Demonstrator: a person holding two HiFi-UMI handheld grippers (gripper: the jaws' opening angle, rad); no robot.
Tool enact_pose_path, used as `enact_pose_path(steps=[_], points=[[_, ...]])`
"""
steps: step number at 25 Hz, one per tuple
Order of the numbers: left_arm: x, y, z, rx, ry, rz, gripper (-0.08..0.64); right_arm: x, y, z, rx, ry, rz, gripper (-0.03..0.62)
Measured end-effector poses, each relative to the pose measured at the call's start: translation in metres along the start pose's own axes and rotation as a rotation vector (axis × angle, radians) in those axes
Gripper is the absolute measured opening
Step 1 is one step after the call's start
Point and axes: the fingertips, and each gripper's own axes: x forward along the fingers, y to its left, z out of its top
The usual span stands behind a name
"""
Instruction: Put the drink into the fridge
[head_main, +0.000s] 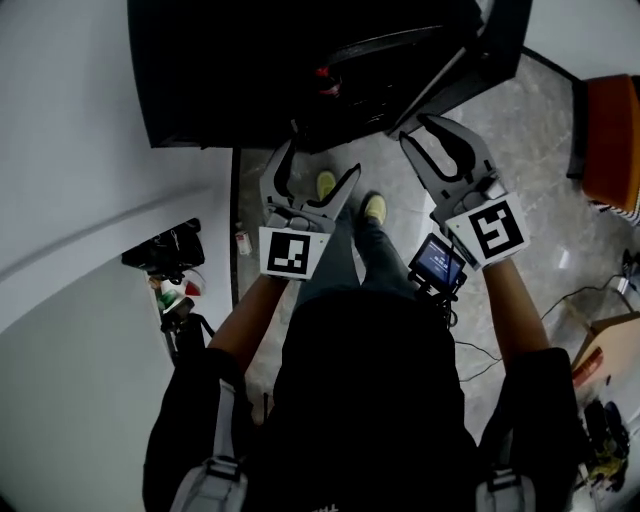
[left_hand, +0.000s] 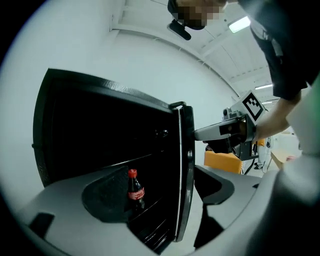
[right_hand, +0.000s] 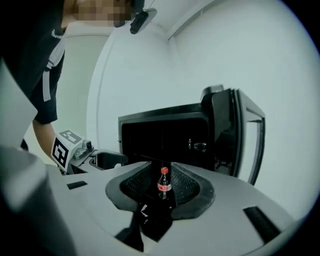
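White wall (head_main: 60, 120), grey marble floor (head_main: 540, 130): the small red-capped cola bottle (left_hand: 135, 190) stands upright on a shelf inside the open black fridge (left_hand: 100, 125), so placement looks done and my left gripper (head_main: 320, 165) and right gripper (head_main: 418, 130) hang outside, left jaws wide, right half-closed, both empty.

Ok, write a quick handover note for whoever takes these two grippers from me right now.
Left gripper: jaws apart, empty.
Right gripper: jaws partly apart, gripping nothing.
Dark cola bottle with a red cap: upright on a shelf inside the black fridge, clear of both grippers.
Done: bottle is in.
Left: fridge door stands open; probably swing it shut.
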Motion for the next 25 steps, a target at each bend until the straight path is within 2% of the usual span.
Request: enact_pose_path(steps=[2, 5, 8, 12, 15, 18, 25], points=[[-0.01, -0.004, 0.017, -0.003, -0.009, 0.016, 0.404, -0.018, 0.004, 0.002, 0.003, 0.027, -0.011, 0.117], [-0.03, -0.007, 0.041, -0.035, -0.026, 0.047, 0.34, -0.04, 0.005, 0.02, -0.029, -0.002, -0.056, 0.069], [-0.049, -0.009, 0.051, -0.017, -0.024, 0.057, 0.276, -0.064, 0.001, 0.043, -0.042, -0.016, -0.079, 0.038], [-0.069, -0.005, 0.071, -0.017, -0.039, 0.104, 0.103, -0.085, -0.004, 0.069, -0.009, -0.033, -0.093, 0.025], [-0.078, -0.002, 0.077, 0.002, -0.023, 0.144, 0.016, -0.099, -0.002, 0.074, -0.009, -0.013, -0.104, 0.023], [-0.09, 0.003, 0.084, -0.014, -0.013, 0.18, 0.012, -0.109, 0.002, 0.081, 0.0, -0.039, -0.129, 0.021], [-0.104, 0.002, 0.09, -0.053, -0.017, 0.17, 0.012, -0.133, 0.011, 0.062, 0.125, -0.004, -0.156, 0.02]])
